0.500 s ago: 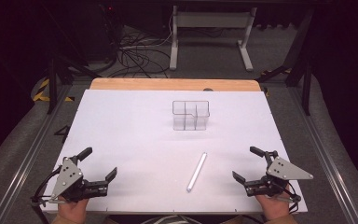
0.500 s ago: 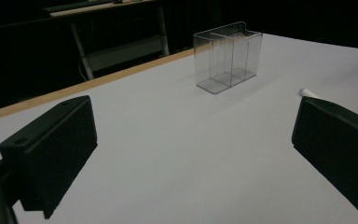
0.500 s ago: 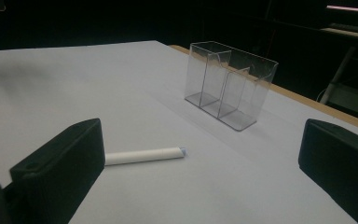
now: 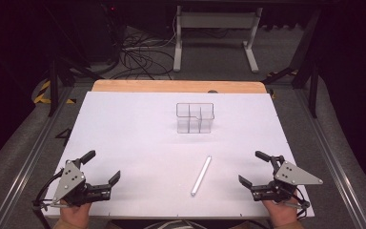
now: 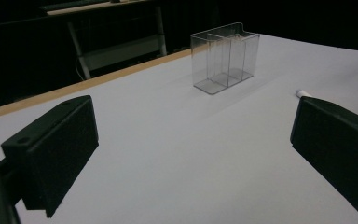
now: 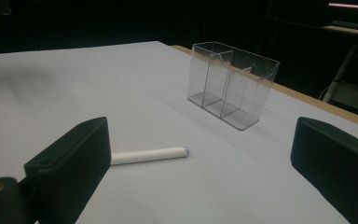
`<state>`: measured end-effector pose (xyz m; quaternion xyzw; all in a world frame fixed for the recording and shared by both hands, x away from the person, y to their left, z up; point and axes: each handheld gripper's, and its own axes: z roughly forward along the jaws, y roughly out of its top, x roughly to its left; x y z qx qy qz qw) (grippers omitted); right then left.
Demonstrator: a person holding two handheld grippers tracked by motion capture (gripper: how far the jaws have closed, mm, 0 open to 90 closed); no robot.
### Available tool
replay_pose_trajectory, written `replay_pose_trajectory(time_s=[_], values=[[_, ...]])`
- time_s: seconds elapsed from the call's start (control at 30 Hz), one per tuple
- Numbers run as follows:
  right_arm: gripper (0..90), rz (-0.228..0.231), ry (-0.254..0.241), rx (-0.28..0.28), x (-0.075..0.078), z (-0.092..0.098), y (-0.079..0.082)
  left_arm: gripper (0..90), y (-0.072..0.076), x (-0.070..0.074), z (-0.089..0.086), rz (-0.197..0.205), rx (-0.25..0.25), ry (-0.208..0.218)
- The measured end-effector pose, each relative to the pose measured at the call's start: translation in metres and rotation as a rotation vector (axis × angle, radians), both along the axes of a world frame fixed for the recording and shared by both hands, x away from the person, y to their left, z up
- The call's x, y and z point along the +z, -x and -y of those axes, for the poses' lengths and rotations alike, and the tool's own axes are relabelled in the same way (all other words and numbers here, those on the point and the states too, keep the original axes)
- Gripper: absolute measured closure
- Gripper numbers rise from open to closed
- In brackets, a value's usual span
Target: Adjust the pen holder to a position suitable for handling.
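My left gripper point(image 4: 102, 167) low at near-left corner of table point(image 4: 124, 124), jaws spread wide, nothing between. My right gripper point(image 4: 254, 168) at near-right corner, jaws likewise wide, empty. White tube point(image 4: 200, 175) flat on table between my grippers, nearer right one, touching neither. Clear box point(image 4: 195, 118) upright farther out, mid-table, well apart from tube; compartments look empty.
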<state>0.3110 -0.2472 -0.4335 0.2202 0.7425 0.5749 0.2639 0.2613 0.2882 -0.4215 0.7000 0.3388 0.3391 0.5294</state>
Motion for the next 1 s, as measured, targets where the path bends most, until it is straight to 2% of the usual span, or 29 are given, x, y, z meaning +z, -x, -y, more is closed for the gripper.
replay_pose_trajectory(time_s=[0.23,0.5,0.63,1.0], values=[[5.6,0.0,0.014,-0.001,0.002,-0.002,0.0,1.7,0.001,0.0,0.003,0.009,0.013,-0.027],[5.6,-0.021,0.013,-0.019,0.011,-0.001,-0.005,1.8,0.0,0.0,0.002,0.004,0.016,-0.018],[5.6,-0.031,0.015,-0.016,0.015,0.0,-0.009,1.8,0.0,0.0,0.002,0.004,0.018,-0.016],[3.5,-0.055,0.049,0.004,0.033,-0.013,-0.029,1.9,-0.001,-0.001,0.002,-0.005,0.018,-0.016]])
